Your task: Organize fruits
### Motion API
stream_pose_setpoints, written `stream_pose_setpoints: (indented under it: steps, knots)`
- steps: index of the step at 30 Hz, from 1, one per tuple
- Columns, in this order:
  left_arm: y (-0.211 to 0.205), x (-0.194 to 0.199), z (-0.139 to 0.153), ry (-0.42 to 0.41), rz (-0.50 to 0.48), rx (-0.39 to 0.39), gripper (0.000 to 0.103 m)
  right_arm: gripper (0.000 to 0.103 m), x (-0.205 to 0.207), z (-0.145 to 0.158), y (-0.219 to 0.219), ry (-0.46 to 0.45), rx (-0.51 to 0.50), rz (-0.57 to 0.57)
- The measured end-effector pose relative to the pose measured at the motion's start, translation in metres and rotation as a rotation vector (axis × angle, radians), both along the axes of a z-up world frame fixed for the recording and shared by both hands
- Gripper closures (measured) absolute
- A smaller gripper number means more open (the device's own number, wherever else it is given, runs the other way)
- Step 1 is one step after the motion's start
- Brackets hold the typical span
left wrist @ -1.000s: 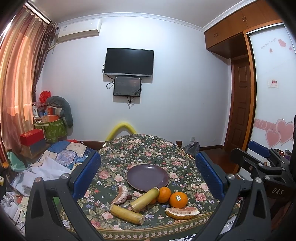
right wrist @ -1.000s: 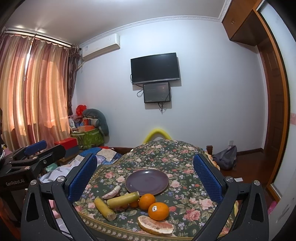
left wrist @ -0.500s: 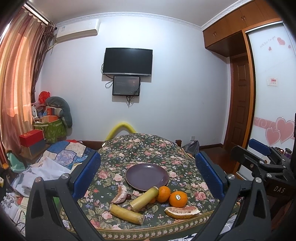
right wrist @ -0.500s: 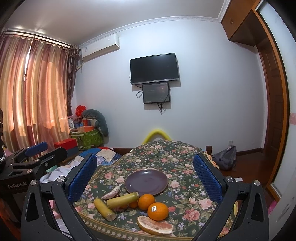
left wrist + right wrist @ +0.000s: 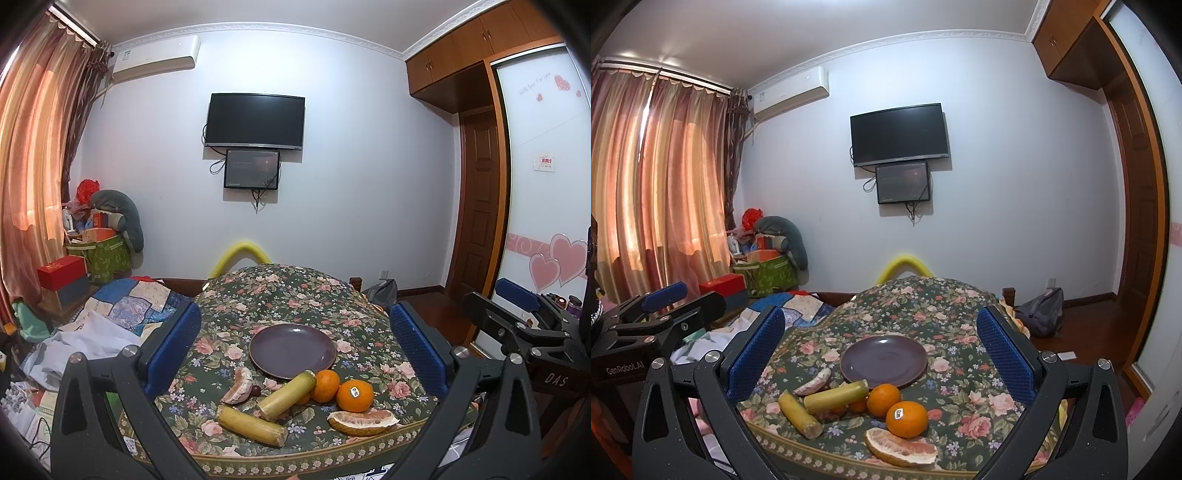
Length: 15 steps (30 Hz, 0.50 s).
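Change vs a second ago: practically none. Both views have drifted slightly and the fruit layout is the same, so nothing has been moved yet and the task looks to be at its start, in approach.

Landmark is the table (image 5: pixel 295 295) with the floral cloth. The purple plate (image 5: pixel 292 350) sits mid-table and is empty; it's the only container, and likely the target.

All the fruit lies on the cloth between the plate and the table's near edge:
- two yellow-green stalk sections: one (image 5: pixel 252 425) near the table's front edge, the other (image 5: pixel 287 395) tilted, its far end right at the plate rim
- pomelo wedge (image 5: pixel 362 421) at the front edge
- stickered orange (image 5: pixel 355 396) just behind that wedge
- second orange (image 5: pixel 325 384) beside it, close to the plate rim
- smaller pomelo piece (image 5: pixel 238 380) just off the plate's near-left rim

Left gripper (image 5: pixel 295 354) is spread wide, holding nothing, and sits back from the table's near edge. Right gripper (image 5: pixel 882 354) is likewise wide and empty.
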<state>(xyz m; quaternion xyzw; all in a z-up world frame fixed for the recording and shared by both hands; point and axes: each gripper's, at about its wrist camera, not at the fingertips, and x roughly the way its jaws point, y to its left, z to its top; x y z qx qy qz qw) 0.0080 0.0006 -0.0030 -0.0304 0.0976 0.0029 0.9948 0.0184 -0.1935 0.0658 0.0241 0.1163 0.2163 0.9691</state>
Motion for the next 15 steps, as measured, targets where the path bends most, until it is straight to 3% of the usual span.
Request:
stream_pose_setpoints:
  steps: [15]
  knots:
    - [0.0008, 0.0035, -0.0041, 0.011, -0.005, -0.002, 0.000, 0.000, 0.0028, -0.0048, 0.0003, 0.009, -0.004, -0.002]
